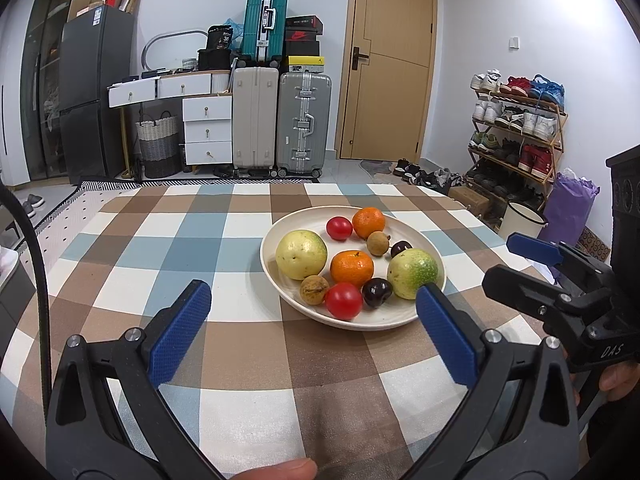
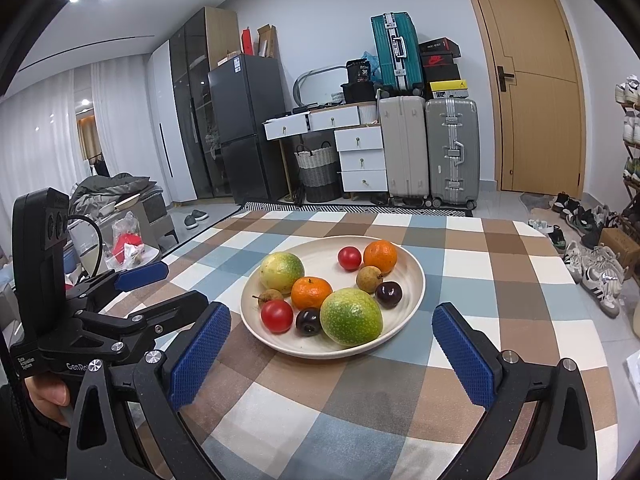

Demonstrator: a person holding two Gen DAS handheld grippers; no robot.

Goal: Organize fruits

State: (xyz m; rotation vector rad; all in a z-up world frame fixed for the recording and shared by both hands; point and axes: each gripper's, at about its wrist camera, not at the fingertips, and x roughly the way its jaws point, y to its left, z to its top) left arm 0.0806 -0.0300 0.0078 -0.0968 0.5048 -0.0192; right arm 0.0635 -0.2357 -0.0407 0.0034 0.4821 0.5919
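A cream plate (image 1: 434, 276) stands on a table covered with a checked cloth (image 1: 168, 240) in brown, blue and white. On the plate lie ten fruits: two yellow-green passion fruits (image 1: 301, 254) (image 1: 412, 273), two mandarins (image 1: 351, 267) (image 1: 368, 222), two cherry tomatoes (image 1: 343, 300) (image 1: 339, 228), two dark cherries (image 1: 377, 292) (image 1: 401, 247) and two brown longans (image 1: 314, 289) (image 1: 378, 243). All fruits rest inside the rim, several touching their neighbours; the near tomato sits between a longan and a cherry.

The left gripper (image 1: 313, 312) hovers above the cloth at the near edge of the plate, its blue-padded jaws spread wide and holding nothing; its right pad overlaps the plate rim in the left wrist view. The right gripper (image 2: 331, 340) likewise faces the plate from the near side, jaws spread wide and empty, one pad on either side of the plate. Each gripper appears in the other's camera, at the frame edge, with a hand (image 2: 50, 394) on its grip.

Background: a dark refrigerator (image 1: 94, 92), white drawers (image 1: 208, 128), stacked suitcases (image 1: 280, 120), a wooden door (image 1: 390, 60) and a shoe rack (image 1: 520, 128)
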